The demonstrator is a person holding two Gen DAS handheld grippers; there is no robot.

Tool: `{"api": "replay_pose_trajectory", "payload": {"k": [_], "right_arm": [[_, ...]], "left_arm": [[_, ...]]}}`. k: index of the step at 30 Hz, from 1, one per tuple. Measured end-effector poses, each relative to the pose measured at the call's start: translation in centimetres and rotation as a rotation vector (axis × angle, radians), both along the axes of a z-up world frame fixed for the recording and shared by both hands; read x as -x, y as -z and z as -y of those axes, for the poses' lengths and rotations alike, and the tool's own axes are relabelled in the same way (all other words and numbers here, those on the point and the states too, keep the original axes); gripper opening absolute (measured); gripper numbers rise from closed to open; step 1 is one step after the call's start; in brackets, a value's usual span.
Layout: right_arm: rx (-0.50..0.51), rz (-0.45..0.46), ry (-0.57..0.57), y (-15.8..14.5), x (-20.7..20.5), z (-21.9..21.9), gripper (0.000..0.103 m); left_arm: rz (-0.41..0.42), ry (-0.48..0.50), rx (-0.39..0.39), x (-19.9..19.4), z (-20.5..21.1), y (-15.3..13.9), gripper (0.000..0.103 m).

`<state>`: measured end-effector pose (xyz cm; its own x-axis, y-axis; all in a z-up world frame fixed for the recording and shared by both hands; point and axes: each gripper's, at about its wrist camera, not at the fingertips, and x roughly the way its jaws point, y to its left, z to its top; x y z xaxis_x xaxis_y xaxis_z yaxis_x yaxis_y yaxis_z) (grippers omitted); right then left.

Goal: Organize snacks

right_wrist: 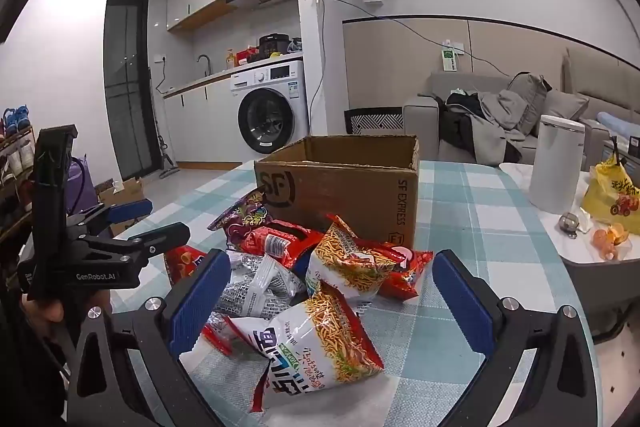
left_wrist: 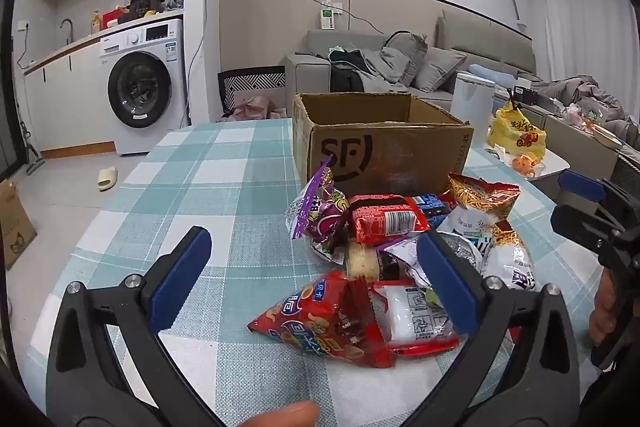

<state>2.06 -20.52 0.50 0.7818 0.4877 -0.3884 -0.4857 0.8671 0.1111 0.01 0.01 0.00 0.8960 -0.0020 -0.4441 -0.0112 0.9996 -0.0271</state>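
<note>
A heap of snack packets lies on the checked tablecloth in front of an open cardboard box (left_wrist: 380,143) (right_wrist: 340,187). My left gripper (left_wrist: 316,267) stands open above the heap's left side, over a red snack bag (left_wrist: 320,319); nothing is between its pads. My right gripper (right_wrist: 332,291) is open too, hovering over a white and orange noodle-snack bag (right_wrist: 316,347). A purple packet (left_wrist: 320,203) (right_wrist: 244,215) and a red packet (left_wrist: 384,219) (right_wrist: 280,239) lie nearer the box. Each gripper shows at the edge of the other's view: the right gripper (left_wrist: 592,203) and the left gripper (right_wrist: 132,223).
The checked table (left_wrist: 200,187) stretches left of the box. A white bin (right_wrist: 556,163), a yellow bag (right_wrist: 608,195) and orange fruit (right_wrist: 608,239) stand on a side table at the right. A sofa and a washing machine (left_wrist: 140,87) are behind.
</note>
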Motion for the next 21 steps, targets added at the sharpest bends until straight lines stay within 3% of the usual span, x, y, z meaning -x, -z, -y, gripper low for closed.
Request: {"api": "replay_pose_trajectory", "payload": {"k": [21], "right_arm": [[-0.005, -0.001, -0.02, 0.0, 0.1, -0.1, 0.103]], "left_arm": [[0.018, 0.034, -0.012, 0.5, 0.6, -0.3, 0.102]]}}
